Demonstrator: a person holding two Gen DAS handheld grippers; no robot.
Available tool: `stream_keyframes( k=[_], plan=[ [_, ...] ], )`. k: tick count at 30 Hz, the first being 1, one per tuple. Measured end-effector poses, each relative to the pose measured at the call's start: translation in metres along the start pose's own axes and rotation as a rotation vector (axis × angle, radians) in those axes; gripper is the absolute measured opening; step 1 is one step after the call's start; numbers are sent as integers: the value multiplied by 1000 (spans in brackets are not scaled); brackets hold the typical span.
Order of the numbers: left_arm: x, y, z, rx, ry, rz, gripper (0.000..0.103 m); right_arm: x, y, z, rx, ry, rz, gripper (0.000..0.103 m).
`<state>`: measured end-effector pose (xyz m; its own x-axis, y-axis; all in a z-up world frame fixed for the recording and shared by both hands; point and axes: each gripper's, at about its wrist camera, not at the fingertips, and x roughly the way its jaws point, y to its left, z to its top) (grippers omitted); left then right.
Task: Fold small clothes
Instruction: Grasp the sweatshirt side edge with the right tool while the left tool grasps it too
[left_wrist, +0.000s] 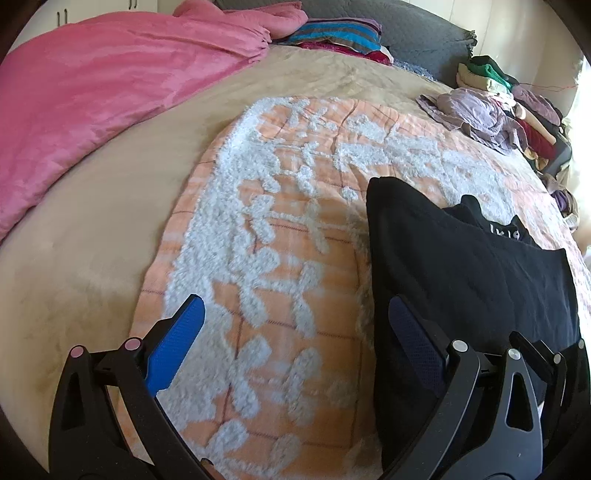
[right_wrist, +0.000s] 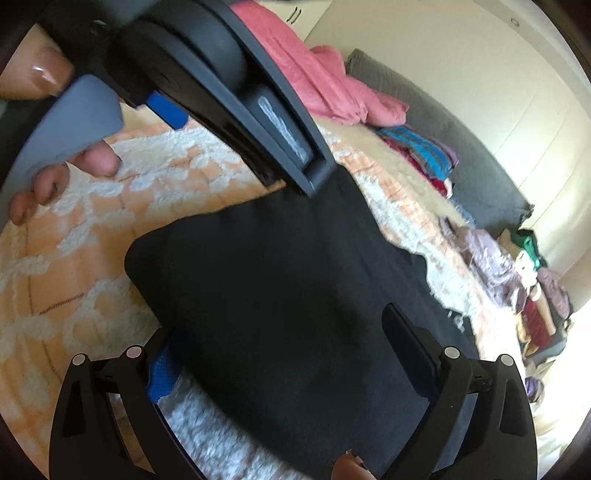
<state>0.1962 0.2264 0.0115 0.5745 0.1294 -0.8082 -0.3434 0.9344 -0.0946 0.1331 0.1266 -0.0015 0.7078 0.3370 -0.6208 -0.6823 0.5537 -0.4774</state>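
A black garment (left_wrist: 461, 266) with white lettering near its neck lies partly folded on the orange and white tufted blanket (left_wrist: 280, 229). My left gripper (left_wrist: 295, 301) is open just above the blanket; its right finger (left_wrist: 413, 343) lies over the garment's left edge. In the right wrist view the same black garment (right_wrist: 295, 277) fills the middle. My right gripper (right_wrist: 277, 332) is open, its fingers spread wide on either side of the garment's near part, nothing pinched. The left gripper's body (right_wrist: 221, 92) hangs over the cloth's far edge, held by a hand (right_wrist: 92, 162).
A beige bedspread (left_wrist: 92, 240) covers the bed under the tufted blanket. A pink blanket (left_wrist: 110, 92) is heaped at far left. Striped folded fabrics (left_wrist: 340, 35) lie by the grey headboard (left_wrist: 424, 33). A pile of loose clothes (left_wrist: 491, 110) sits at far right.
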Motion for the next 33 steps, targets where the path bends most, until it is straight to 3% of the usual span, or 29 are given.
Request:
stream_keyframes(
  k=[2,7,9,10,11,15,23,24,26,27,29,33],
  plan=[
    [6,-3,4,0,13,-6,93,-4,-1,1,-2,-31,-18,92],
    [20,-7,14,-30,57,-67,93,-21,-13,-1,26,-121,2,61],
    [24,-8,19,-54,76,-109,93,-28,-19,-2,38,-150,17,39],
    [26,-9,23,-64,88,-132,93,-31,-22,-3,44,-162,29,33],
    [28,-11,25,-68,94,-143,93,-34,-24,-4,48,-174,45,19],
    [32,-19,32,-87,118,-183,93,-38,-37,-8,81,-187,77,13],
    [35,-39,34,-131,156,-318,92,-62,-52,-18,142,-243,38,10],
    [33,-42,34,-137,153,-338,89,-65,-53,-19,152,-248,31,10],
    [27,-51,35,-135,146,-381,60,-75,-55,-24,171,-262,17,9],
    [24,-56,35,-131,145,-399,55,-79,-57,-27,180,-268,6,9],
    [18,-68,37,-124,150,-452,30,-85,-60,-32,198,-280,-9,8],
    [1,-91,40,-71,115,-444,21,-95,-73,-43,262,-307,-52,8]
  ],
)
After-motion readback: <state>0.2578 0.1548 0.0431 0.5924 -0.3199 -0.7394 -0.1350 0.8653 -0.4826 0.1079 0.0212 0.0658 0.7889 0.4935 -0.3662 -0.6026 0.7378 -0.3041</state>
